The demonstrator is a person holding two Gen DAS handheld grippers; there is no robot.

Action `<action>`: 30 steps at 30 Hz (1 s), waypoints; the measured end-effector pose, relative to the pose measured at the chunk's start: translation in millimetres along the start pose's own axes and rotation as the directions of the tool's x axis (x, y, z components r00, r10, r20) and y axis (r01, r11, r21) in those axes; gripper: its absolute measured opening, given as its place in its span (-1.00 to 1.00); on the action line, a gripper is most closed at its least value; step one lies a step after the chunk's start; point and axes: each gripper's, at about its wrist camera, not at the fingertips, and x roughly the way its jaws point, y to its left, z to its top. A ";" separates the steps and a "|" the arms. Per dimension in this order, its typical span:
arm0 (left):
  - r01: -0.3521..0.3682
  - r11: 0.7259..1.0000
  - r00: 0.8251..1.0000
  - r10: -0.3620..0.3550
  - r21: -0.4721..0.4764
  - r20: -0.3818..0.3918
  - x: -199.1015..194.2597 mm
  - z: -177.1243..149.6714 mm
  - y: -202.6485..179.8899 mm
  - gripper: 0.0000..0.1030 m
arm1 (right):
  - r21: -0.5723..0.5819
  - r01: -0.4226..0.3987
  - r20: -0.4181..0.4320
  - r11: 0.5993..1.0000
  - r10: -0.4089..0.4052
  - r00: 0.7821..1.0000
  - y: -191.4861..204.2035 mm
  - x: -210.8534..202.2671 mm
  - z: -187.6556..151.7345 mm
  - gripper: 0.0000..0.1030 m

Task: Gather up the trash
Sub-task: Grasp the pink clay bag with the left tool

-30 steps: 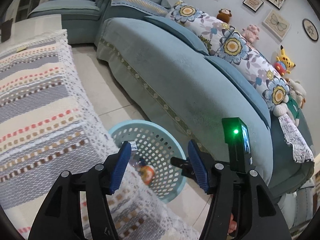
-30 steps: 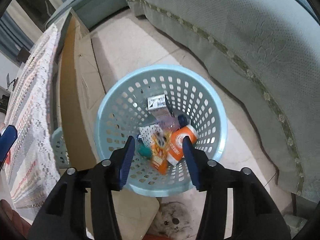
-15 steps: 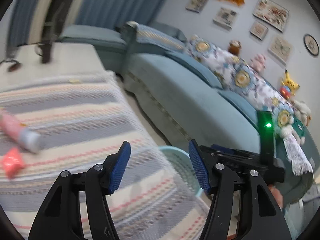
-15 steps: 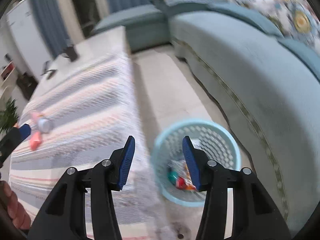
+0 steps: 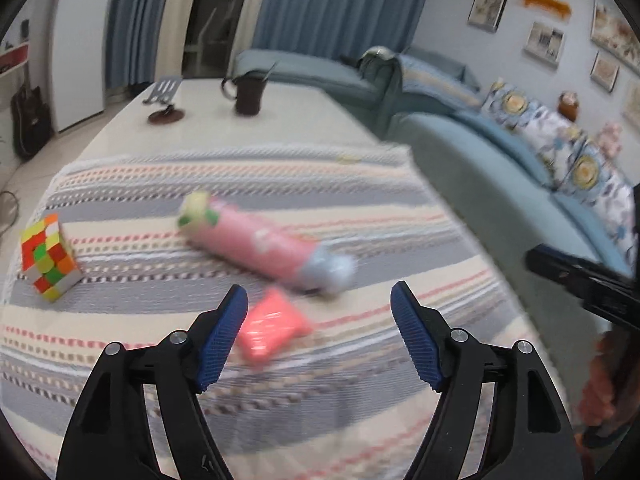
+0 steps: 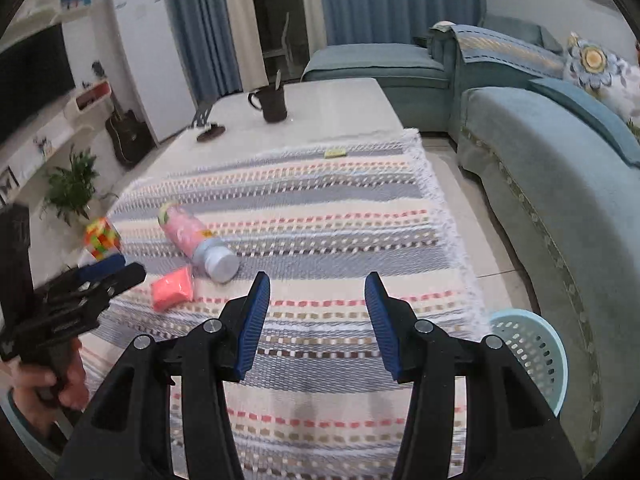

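Left gripper (image 5: 318,332) gaping above pink packet (image 5: 270,330), pink bottle (image 5: 264,250) beside

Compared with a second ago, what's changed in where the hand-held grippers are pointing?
Both swung up from the perforated light-blue plastic basket to the striped tablecloth. The left hand-held gripper now faces the pink wrapper and pink bottle; the right hand-held gripper aims at bare cloth. Both stayed open, empty.

On my striped tablecloth (image 6: 320,216) a pink bottle (image 6: 192,240) with a silver cap lies on its side, a pink packet (image 6: 173,288) just beside it. My blue basket (image 6: 532,356) stands on the floor.
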 end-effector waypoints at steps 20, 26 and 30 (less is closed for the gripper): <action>0.025 1.000 0.975 -0.027 -0.010 -0.222 52.0 -13.4 27.7 0.26 | -0.064 -0.032 -0.108 0.997 0.025 0.994 27.9 52.6 -30.5 -0.11; -0.049 0.999 0.974 0.043 -0.021 -0.221 66.8 -12.7 30.2 0.16 | -0.107 -0.053 -0.108 0.993 0.041 0.993 39.2 59.0 -29.5 -0.11; -0.045 0.998 0.976 0.034 -0.046 -0.214 62.5 -8.3 32.9 -0.27 | -0.112 -0.113 -0.104 0.987 0.102 0.989 57.5 74.7 -8.2 -0.11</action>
